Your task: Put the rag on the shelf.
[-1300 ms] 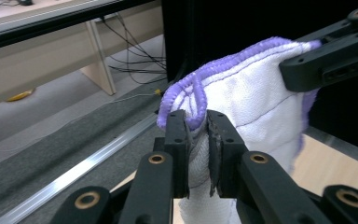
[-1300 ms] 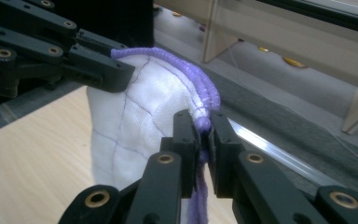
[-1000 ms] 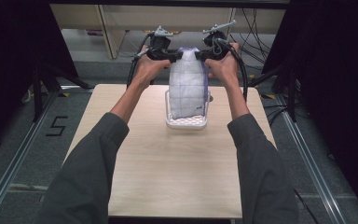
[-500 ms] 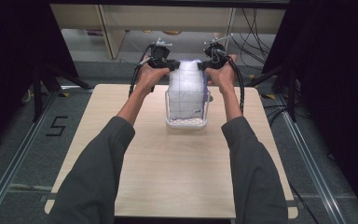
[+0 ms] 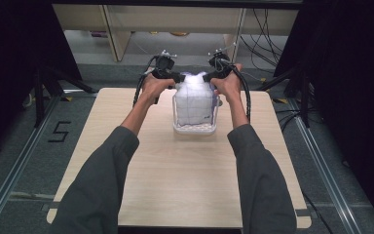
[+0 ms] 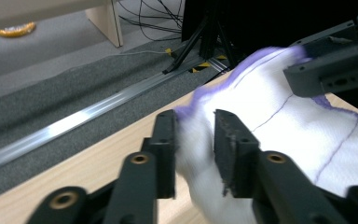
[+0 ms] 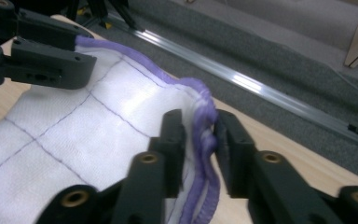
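The white cloth with purple stitching hangs between the two grippers and sags into the clear plastic box that stands at the far middle of the table. Its top edge runs straight across from one hand to the other, and the rest of it drops downward into the box, so whatever comes next turns on that drop. The left gripper has one upper corner between its jaws, which have just been opening and now stand apart, the fabric lying loose in the gap. The right gripper sits at the other corner, its jaws likewise just opened, with the purple hem in the gap. Both hands are equally near, one at each end of the edge.
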{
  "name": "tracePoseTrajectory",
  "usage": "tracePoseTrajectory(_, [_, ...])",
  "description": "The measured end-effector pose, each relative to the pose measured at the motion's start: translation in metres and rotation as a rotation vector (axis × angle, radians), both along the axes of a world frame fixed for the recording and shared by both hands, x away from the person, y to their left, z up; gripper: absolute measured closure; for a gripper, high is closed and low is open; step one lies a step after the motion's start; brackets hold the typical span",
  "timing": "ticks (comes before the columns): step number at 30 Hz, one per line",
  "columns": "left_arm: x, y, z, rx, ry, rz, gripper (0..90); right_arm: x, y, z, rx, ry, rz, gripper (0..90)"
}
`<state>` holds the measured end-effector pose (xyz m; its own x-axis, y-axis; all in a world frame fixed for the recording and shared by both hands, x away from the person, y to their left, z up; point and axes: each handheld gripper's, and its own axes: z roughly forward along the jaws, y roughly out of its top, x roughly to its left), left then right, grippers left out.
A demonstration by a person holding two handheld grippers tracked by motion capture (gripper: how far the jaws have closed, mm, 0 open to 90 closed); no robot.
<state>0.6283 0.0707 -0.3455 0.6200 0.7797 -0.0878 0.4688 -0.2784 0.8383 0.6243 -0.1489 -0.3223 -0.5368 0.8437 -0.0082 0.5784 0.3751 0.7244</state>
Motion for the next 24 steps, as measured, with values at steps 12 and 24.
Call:
tracePoseTrajectory(12, [-0.004,0.019,-0.002,-0.007,0.045,0.013,62.1,-0.003,-0.007,0.004,-0.017,-0.030,-0.034,56.7])
tracePoseTrajectory(24, [-0.025,0.044,0.004,0.000,0.060,-0.012,57.2,-0.017,-0.025,0.010,0.047,-0.029,-0.020,53.2])
